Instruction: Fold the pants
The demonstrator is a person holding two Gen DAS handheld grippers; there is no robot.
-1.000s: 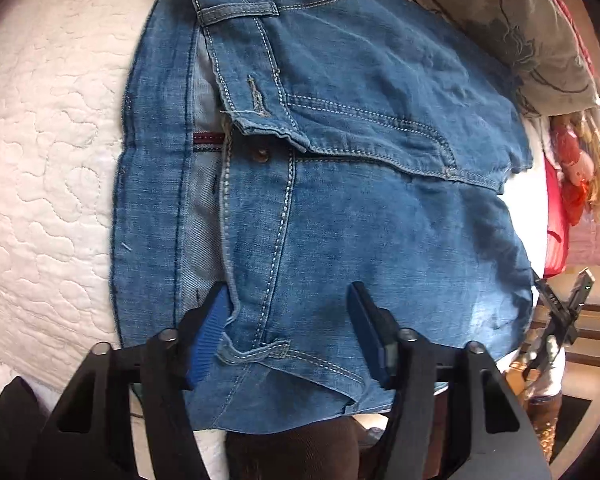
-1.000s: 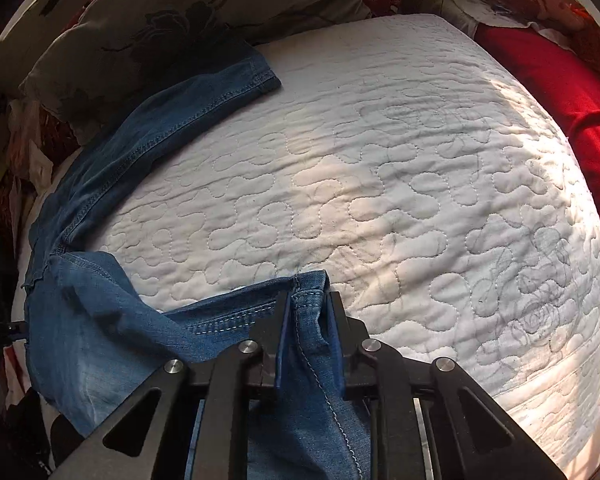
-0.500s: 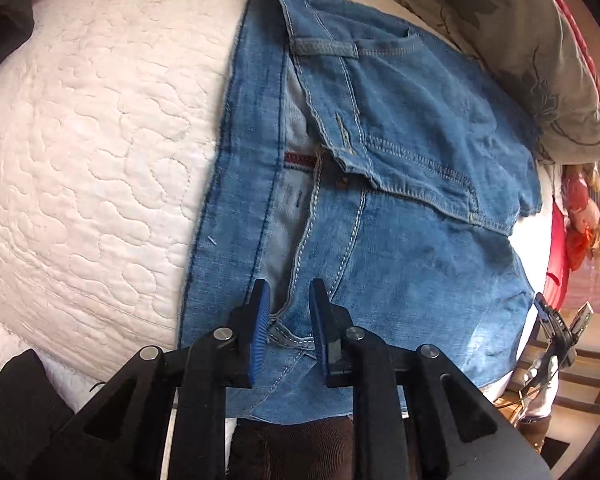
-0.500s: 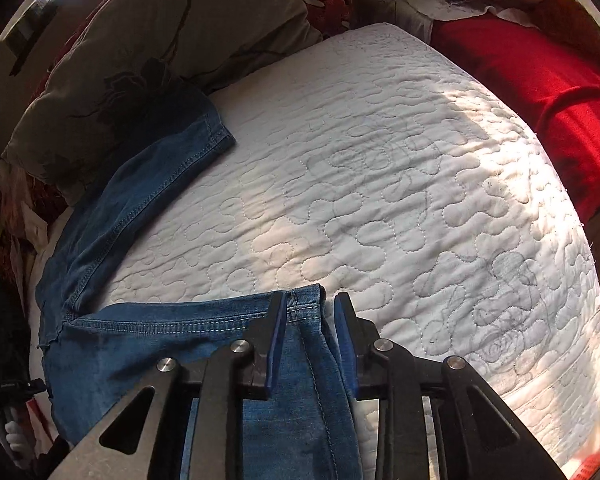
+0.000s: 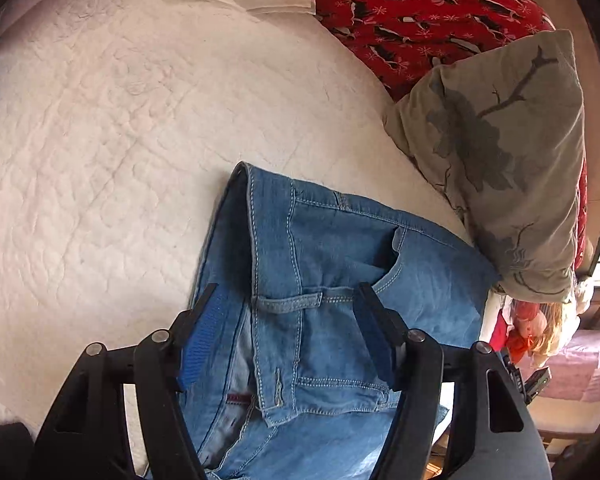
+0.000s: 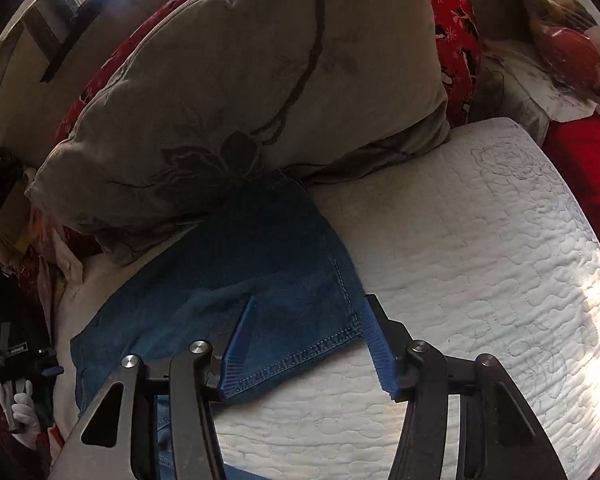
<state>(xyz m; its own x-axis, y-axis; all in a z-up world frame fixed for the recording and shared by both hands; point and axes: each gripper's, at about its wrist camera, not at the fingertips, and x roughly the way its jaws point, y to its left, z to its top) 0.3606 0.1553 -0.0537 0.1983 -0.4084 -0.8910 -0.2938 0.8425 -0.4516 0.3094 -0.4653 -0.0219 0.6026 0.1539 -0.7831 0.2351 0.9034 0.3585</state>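
Both grippers' jaws spread; pants (image 5: 340, 280) far end tucked under pillow (image 6: 240, 92).

We see the pants (image 5: 340, 280) as matt blue denim with pale raised stitching. The bed (image 5: 100, 140) wears a white quilted cover, bumpy and matt. The pillow (image 6: 240, 80) is dull grey-brown cloth. The left gripper (image 5: 290, 332) has matt black plastic arms, ribbed blue fingers (image 5: 200, 336) and shiny metal rivets.
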